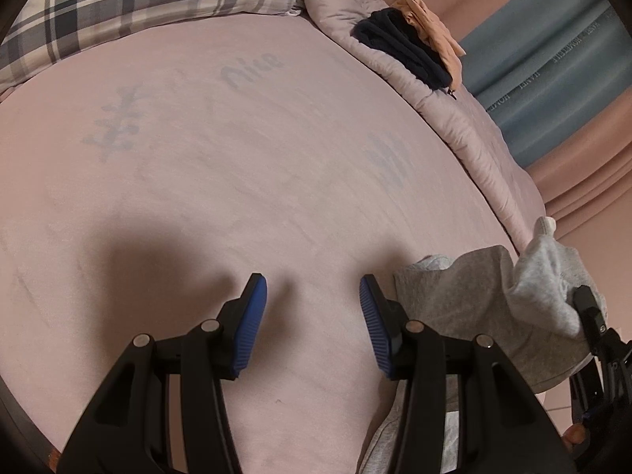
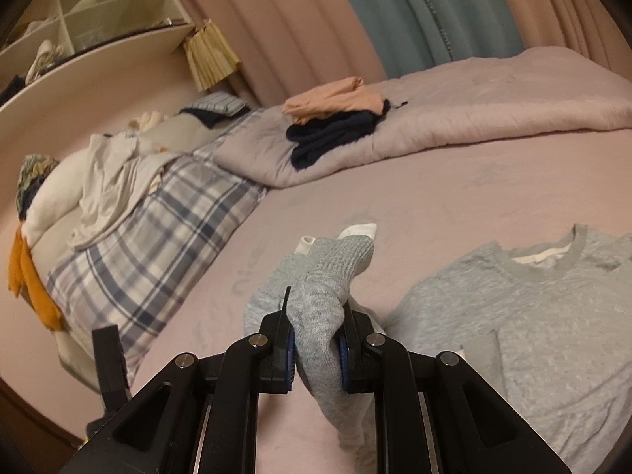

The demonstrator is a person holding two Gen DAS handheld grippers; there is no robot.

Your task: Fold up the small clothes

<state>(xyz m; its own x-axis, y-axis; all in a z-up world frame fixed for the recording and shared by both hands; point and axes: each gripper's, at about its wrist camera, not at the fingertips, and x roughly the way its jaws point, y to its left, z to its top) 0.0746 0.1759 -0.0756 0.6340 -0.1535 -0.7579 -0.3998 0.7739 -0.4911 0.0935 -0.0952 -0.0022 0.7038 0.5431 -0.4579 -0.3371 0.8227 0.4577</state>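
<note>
A small grey sweatshirt (image 2: 525, 328) lies flat on the pink bed sheet (image 2: 395, 205), neck away from me. My right gripper (image 2: 316, 349) is shut on its grey sleeve (image 2: 328, 300), holding the ribbed cuff lifted above the sheet. In the left wrist view the sweatshirt (image 1: 466, 296) bunches at the lower right, with the right gripper (image 1: 588, 308) holding its sleeve. My left gripper (image 1: 312, 324) is open and empty, just above the sheet (image 1: 237, 158), left of the garment.
A folded dark garment (image 2: 335, 134) and a peach garment (image 2: 335, 98) sit on the rolled quilt (image 2: 474, 94). A plaid pillow (image 2: 158, 229) and loose clothes (image 2: 106, 181) lie at the left. Shelves (image 2: 79, 19) and curtains (image 2: 434, 12) stand behind the bed.
</note>
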